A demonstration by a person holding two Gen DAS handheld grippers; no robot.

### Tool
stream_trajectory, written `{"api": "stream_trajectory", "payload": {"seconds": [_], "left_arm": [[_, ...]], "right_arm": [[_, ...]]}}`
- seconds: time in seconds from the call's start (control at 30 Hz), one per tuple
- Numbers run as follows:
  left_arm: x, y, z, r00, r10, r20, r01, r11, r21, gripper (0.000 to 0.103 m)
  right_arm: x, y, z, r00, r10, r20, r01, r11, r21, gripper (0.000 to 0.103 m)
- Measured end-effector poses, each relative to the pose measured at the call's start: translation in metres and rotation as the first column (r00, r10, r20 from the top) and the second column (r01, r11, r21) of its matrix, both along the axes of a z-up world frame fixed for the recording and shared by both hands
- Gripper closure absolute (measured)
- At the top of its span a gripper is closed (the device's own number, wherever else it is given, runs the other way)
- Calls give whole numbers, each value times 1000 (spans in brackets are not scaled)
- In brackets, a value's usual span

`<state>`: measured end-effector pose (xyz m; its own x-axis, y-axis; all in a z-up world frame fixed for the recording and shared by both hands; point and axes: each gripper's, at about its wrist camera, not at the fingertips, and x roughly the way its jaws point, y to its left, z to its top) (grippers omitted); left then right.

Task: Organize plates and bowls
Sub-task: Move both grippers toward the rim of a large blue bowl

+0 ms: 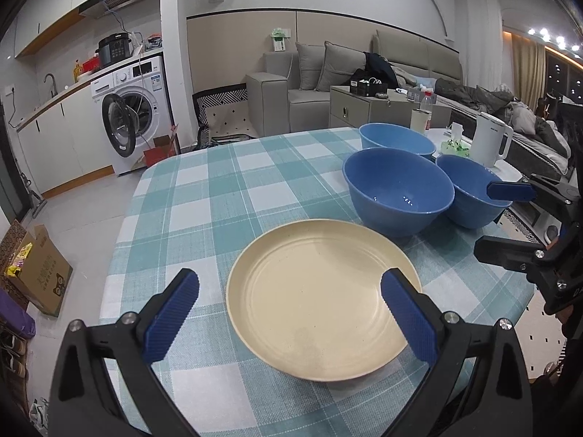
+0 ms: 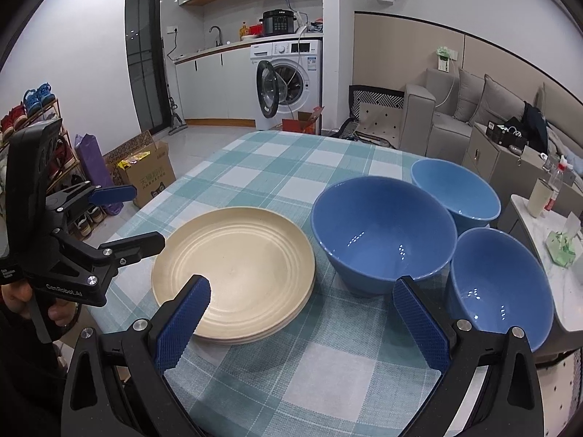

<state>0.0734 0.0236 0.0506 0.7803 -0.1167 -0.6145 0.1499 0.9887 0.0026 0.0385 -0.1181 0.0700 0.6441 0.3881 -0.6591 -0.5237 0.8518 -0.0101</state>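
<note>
While both hand-held grippers hover above a table covered in a teal and white checked tablecloth (image 2: 262,167), neither one holds anything. The left gripper (image 1: 289,313) has its blue-padded jaws spread wide, framing the near edge of a stack of cream plates (image 2: 233,273) that lies flat on the cloth. The right gripper (image 2: 300,324) is likewise spread apart, its left finger over the stack's near rim and its right finger in front of the bowls. Just right of the plates stands a large blue bowl (image 2: 382,229). Two smaller blue bowls sit upright beside it, one behind (image 2: 455,191) and one nearer (image 2: 499,284), close to the table's right edge. A hand (image 2: 22,298) grips the left gripper's handle.
</note>
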Motion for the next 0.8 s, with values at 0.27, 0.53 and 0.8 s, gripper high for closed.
{"api": "stream_trajectory", "payload": {"seconds": [0.27,0.53,0.8], "left_arm": [[9,-6,10,1000,-2,14,2,1000,-14,2],[21,-18,21,999,-35,25,36,998,-50,2],[29,-26,33,997,-54,46,57,995,-81,1]], "right_arm": [[-5,-14,19,1000,-10,20,10,1000,5,1],[-8,-37,43,998,-45,42,44,999,29,1],[-6,-56,63,994,-76,75,72,996,46,1]]}}
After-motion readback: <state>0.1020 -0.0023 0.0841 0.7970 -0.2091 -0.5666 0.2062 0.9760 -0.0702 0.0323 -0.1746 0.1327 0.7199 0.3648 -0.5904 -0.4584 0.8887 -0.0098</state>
